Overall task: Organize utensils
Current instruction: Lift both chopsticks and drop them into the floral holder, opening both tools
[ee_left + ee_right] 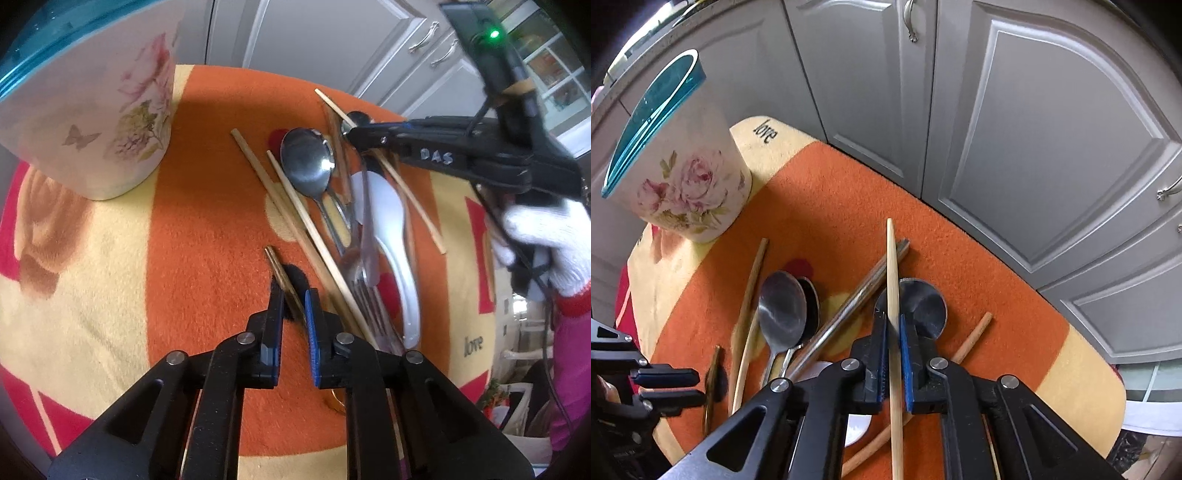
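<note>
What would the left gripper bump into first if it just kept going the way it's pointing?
Most likely the orange cloth right below the left gripper. A thin dark-gold utensil already sits between its fingers, so the tips may graze that too; depth is hard to judge.

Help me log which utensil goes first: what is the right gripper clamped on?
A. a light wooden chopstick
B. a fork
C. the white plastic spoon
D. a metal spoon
A: in the right wrist view the right gripper has its blue pads closed on a light wooden chopstick that runs between them, above the metal spoons lying on the cloth.
</note>
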`<state>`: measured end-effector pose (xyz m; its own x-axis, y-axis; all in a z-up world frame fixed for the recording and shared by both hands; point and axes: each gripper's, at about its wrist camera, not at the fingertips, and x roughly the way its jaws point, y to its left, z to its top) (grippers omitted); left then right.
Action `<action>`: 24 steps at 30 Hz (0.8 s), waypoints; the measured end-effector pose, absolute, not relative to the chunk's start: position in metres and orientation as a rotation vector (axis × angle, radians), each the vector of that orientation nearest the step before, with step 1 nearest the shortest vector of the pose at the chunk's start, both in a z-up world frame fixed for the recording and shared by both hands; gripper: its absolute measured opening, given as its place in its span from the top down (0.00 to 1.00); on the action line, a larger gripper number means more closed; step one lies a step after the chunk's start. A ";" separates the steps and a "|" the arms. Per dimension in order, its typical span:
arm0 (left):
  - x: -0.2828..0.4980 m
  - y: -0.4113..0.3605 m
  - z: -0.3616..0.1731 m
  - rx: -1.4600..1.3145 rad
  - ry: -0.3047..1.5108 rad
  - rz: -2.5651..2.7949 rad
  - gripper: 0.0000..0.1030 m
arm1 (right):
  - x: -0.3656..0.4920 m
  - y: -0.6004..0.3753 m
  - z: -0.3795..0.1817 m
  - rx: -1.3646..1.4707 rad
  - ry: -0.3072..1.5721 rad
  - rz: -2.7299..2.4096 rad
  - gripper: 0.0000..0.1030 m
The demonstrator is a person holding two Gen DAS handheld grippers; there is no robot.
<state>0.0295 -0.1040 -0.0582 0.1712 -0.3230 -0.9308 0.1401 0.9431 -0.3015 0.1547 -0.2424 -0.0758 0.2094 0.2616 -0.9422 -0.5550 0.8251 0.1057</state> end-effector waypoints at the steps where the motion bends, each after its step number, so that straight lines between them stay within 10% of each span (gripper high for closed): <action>1: 0.031 -0.106 -0.060 -0.159 1.367 -0.325 0.89 | 0.155 -0.243 -0.076 -0.253 1.240 0.583 0.94; 24: 0.010 -0.076 -0.002 -0.196 1.186 -0.397 0.94 | 0.073 -0.299 0.006 0.111 1.048 0.658 0.95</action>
<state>0.0095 -0.0762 -0.0017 0.3169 -0.4009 -0.8596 0.1976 0.9143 -0.3536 0.0728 -0.2988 0.0057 0.3281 0.5520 -0.7665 -0.4503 0.8047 0.3868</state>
